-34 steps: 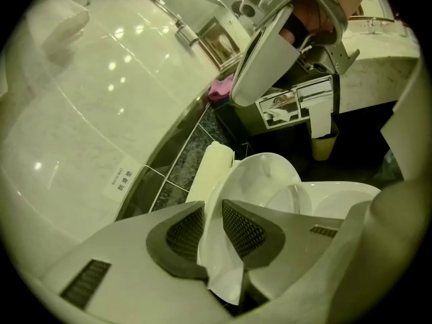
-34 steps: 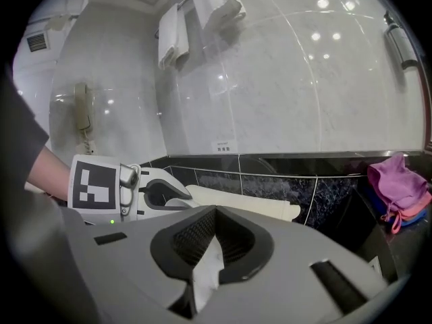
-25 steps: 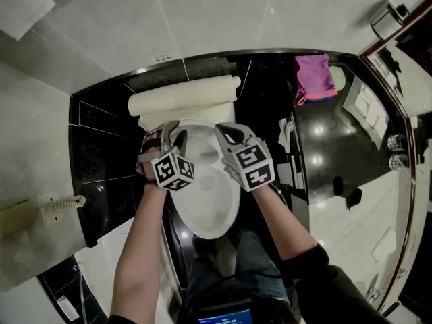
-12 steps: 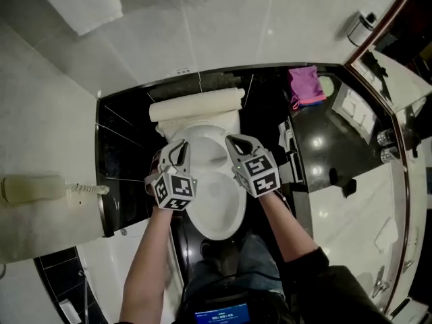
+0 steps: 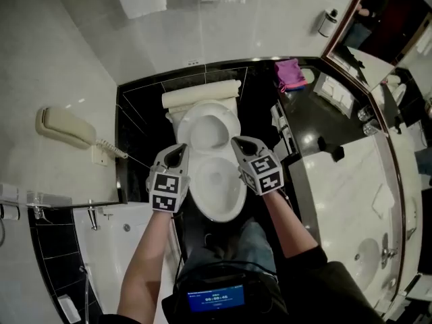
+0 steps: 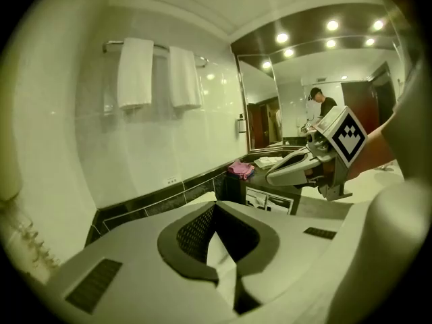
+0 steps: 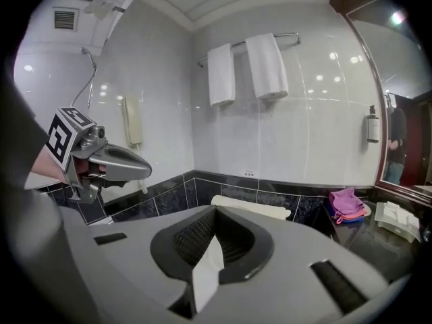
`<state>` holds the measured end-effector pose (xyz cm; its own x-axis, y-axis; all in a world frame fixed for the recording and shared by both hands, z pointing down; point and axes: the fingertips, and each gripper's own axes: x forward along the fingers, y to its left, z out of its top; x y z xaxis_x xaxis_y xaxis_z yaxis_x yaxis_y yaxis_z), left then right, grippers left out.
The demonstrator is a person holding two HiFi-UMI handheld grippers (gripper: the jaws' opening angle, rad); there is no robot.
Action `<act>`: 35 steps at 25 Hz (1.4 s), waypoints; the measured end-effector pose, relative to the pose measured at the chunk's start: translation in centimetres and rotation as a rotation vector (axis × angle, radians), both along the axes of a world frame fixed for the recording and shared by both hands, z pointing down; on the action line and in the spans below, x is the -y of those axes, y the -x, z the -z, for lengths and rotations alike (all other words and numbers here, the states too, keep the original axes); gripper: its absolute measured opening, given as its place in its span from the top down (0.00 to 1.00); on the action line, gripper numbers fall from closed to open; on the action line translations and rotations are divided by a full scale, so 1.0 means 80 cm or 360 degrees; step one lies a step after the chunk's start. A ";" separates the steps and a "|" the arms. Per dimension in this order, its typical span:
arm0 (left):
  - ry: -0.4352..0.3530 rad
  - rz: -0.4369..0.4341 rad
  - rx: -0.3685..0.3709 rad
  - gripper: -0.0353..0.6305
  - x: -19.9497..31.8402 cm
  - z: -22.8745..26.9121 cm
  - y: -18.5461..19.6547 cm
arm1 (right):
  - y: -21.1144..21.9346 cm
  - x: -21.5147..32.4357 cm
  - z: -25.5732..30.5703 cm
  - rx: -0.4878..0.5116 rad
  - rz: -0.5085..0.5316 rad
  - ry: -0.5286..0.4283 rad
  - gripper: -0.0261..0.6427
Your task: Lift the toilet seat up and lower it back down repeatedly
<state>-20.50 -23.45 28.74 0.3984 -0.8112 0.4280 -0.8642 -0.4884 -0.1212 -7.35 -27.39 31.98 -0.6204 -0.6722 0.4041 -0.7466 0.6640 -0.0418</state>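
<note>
The white toilet [image 5: 217, 186] stands in a black-tiled recess. A white oval part [image 5: 208, 130], the lid or the seat, leans up toward the cream tank [image 5: 201, 96]; which of the two it is I cannot tell. My left gripper [image 5: 178, 151] hovers at the bowl's left side and my right gripper [image 5: 237, 142] at its right, both shut and holding nothing. In the left gripper view the shut left gripper [image 6: 217, 247] faces the wall, with the right gripper [image 6: 297, 170] beside it. The right gripper view shows the right gripper [image 7: 213, 247] shut and the left gripper [image 7: 116, 165] off to its left.
A wall telephone [image 5: 65, 127] hangs at the left. Two white towels [image 7: 247, 69] hang on a rail above the tank. A pink cloth [image 5: 289, 73] lies on the dark vanity counter [image 5: 317, 123] at the right, below a mirror [image 5: 388, 25]. A bathtub edge [image 5: 101, 248] is at the lower left.
The left gripper's jaws have closed from open. Both grippers have drawn back from the rear of the toilet to its sides. The head view now takes in more of the room.
</note>
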 end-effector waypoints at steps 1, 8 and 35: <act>0.0006 0.0001 -0.0022 0.95 -0.018 0.004 0.001 | -0.001 -0.017 0.004 0.0003 -0.0007 -0.0003 0.93; 0.0020 0.0077 -0.0125 0.95 -0.120 0.023 -0.012 | -0.004 -0.121 0.034 -0.0003 0.0063 -0.0001 0.93; -0.0011 0.0397 -0.0240 0.95 -0.358 0.028 -0.133 | -0.173 -0.327 0.039 0.0034 0.0198 -0.0044 0.93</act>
<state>-9.85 5.20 26.54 0.2449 -0.8948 0.3733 -0.9660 -0.2580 0.0152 6.52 -1.24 28.84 -0.7078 -0.6004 0.3722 -0.6576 0.7524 -0.0368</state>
